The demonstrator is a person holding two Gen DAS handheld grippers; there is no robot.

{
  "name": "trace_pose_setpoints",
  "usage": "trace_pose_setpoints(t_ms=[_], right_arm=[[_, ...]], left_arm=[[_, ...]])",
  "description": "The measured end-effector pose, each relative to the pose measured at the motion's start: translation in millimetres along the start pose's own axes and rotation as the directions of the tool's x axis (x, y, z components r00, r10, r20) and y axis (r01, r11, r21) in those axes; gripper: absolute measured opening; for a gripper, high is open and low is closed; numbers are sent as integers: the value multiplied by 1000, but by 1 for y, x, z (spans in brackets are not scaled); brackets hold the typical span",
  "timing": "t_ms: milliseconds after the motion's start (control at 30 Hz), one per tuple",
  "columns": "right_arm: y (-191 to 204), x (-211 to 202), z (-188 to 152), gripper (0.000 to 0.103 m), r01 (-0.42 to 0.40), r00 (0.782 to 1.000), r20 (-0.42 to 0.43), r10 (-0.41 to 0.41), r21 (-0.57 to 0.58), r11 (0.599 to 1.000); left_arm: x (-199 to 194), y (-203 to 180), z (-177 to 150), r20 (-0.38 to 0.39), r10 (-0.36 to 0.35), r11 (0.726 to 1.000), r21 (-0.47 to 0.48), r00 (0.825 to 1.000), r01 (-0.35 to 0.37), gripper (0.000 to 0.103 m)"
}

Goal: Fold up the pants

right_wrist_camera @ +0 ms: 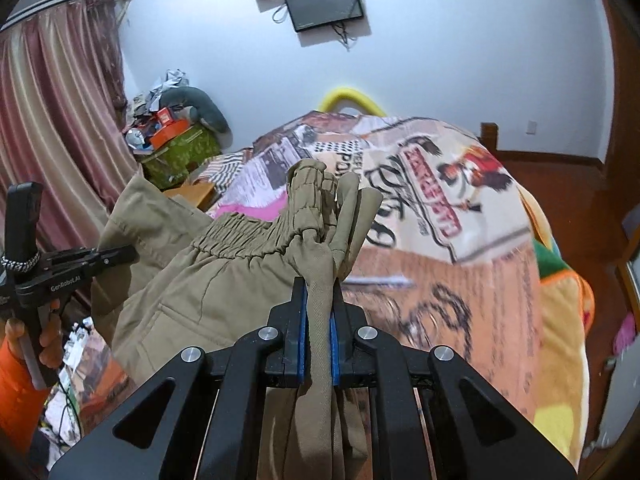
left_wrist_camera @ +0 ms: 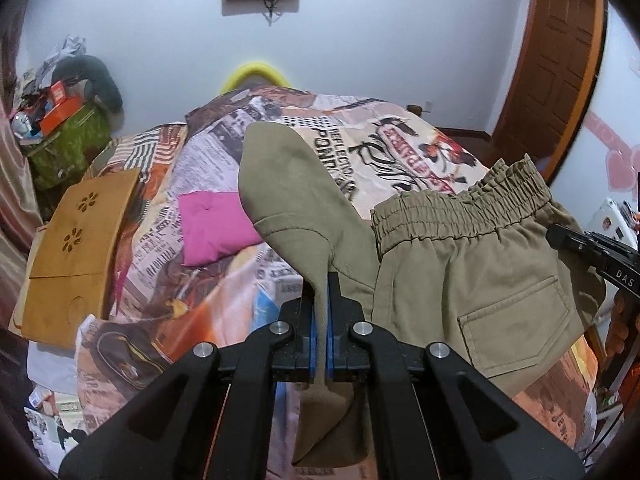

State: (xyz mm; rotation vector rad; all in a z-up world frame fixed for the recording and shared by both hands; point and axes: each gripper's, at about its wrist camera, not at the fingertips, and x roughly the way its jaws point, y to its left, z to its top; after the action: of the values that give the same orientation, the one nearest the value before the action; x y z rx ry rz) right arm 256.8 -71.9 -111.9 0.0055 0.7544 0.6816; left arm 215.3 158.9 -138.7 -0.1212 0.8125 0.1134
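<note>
Left wrist view: left gripper pinches olive-tan cotton pants; right gripper pinches bunched waistband. Pants held above patterned bed cover. Next: lay flat, fold.

pants hem cut off, bedspread perhaps blurred

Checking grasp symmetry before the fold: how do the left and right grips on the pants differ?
The left gripper pinches a thin, flat layer of the pants; the right gripper clamps a thicker gathered bunch. The left grip is at a smooth corner; the right grip is beside the elastic waistband. Both sets of jaws are shut on the khaki fabric, held above the bedspread.
</note>
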Motion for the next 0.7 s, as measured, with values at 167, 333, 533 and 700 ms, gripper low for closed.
trace_pose_setpoints(t_ms=[167,333,533,700], right_arm=[[10,34,21,8,-28,1000,-12,27,-27,999],[16,70,43,8,-51,999,-10,51,-24,998],[28,117,74,7,-67,998,-14,67,-45,997],[38,153,94,7,-78,997,-20,77,-73,994]], left_arm=[[20,30,16,4,31,999,-31,1000,-31,3],[44,60,31,9,64,996,-64,998,-63,3],[72,96,52,29,112,991,-82,993,-109,3],[99,128,68,33,148,983,-119,989,-143,3]])
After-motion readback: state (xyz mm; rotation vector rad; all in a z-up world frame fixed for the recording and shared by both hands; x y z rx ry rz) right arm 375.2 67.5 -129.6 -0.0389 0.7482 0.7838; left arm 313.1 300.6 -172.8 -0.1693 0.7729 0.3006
